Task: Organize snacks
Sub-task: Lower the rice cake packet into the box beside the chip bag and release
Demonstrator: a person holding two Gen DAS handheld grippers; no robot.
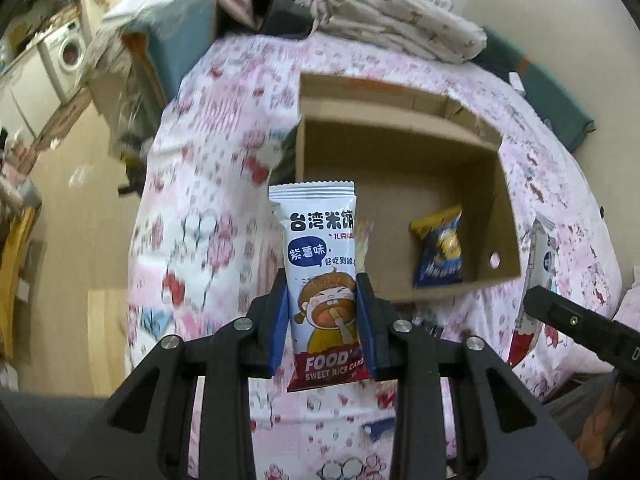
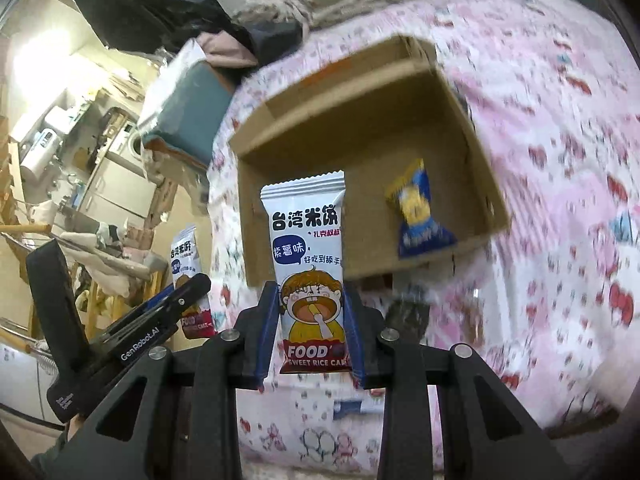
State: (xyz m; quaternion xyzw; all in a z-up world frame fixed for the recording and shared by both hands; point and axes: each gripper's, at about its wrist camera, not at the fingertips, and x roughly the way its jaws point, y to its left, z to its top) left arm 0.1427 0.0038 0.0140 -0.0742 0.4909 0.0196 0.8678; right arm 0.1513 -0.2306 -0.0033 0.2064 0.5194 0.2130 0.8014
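Note:
My left gripper (image 1: 322,278) is shut on the lower half of a white sweet rice cake packet (image 1: 316,220), held upright above the bed. My right gripper (image 2: 310,287) is shut on a matching rice cake packet (image 2: 304,216) in the same way. Beyond both stands an open cardboard box (image 1: 400,140) (image 2: 360,120) on the bed. A blue and yellow snack bag (image 1: 438,252) (image 2: 416,212) lies inside it, near the front right. The right gripper's finger (image 1: 552,308) shows at the right edge of the left wrist view. The left gripper's finger (image 2: 188,292) and its packet (image 2: 186,252) show at the left of the right wrist view.
A pink floral bedsheet (image 1: 208,200) (image 2: 560,160) covers the bed. Clothes and bedding (image 1: 400,12) are heaped behind the box. A blurred dark item (image 2: 408,316) lies just in front of the box. Left of the bed are the floor, a washing machine (image 1: 70,54) and cluttered shelves (image 2: 60,140).

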